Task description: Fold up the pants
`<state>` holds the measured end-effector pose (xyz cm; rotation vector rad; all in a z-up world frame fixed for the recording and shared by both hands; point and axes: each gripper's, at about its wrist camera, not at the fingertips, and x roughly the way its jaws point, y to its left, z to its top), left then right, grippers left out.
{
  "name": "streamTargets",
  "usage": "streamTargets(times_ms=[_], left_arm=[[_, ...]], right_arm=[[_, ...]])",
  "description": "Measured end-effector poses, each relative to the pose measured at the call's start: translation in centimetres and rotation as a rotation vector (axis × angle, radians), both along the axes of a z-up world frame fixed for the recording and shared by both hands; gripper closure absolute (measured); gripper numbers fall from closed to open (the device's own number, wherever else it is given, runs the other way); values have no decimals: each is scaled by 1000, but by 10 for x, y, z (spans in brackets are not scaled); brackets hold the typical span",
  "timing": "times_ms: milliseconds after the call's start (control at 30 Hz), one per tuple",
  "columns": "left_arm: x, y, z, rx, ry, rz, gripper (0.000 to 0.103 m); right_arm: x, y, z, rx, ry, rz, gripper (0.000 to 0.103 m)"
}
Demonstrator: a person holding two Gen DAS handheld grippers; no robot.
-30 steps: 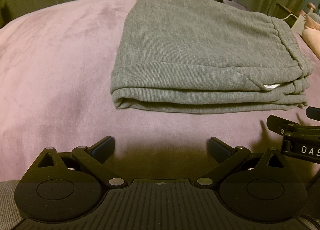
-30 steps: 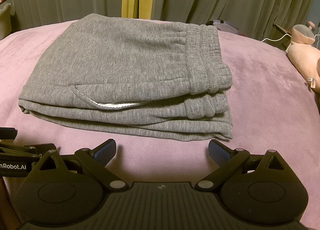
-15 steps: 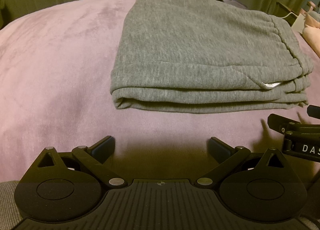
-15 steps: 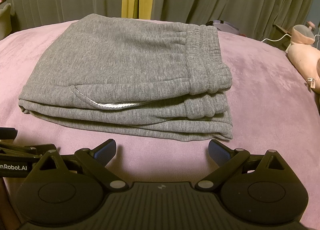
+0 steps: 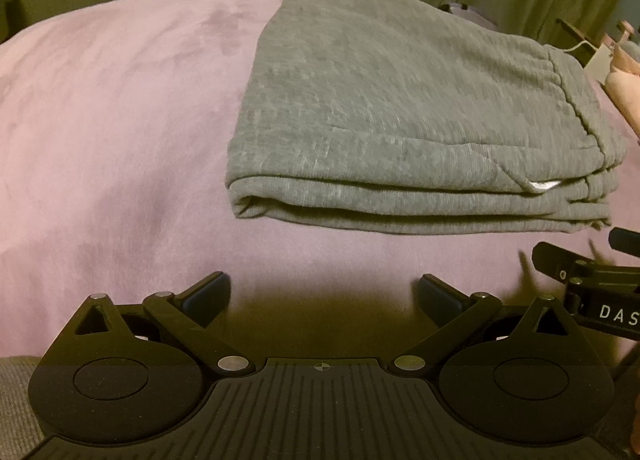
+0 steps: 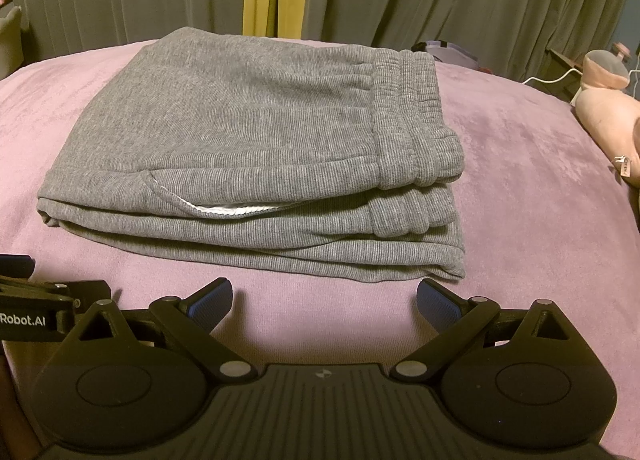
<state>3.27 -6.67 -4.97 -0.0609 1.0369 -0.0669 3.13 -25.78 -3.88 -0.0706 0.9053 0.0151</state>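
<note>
the grey pants lie on the pink bedcover as a compact, roughly rectangular stack, well folded by the look of it; in the right wrist view about 3 or 4 layers show along the near edge, with the ribbed waistband doubled over at the right side and a pocket opening with pale lining showing on the near face; the left gripper sits just short of the stack's near edge with its jaws spread wide and nothing between them; the right gripper is likewise spread apart and empty, near the front of the stack but not touching it; each tool shows at the edge of the other's view, so the 2 sit side by side in front of the bundle; judged from this, the folding itself looks done: no leg trails out and the edges line up fairly well; what may be left is small, perhaps a smoothing of the slightly splayed near right corner, or simply drawing both tools away; the far side of the stack is hidden, so i cannot tell whether it is as tidy there
</note>
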Motion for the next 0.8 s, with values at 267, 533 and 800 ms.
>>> streamTargets(times_ms=[267, 533, 800], left_arm=[[-1, -1, 0, 6, -1, -4, 0], [-1, 2, 0, -18, -7, 6, 0], [0, 0, -1, -4, -5, 1, 0]], right_arm=[[-1, -1, -2, -2, 1, 1, 4], [-2, -1, -2, -3, 1, 2, 4], [-2, -1, -2, -2, 1, 2, 4]])
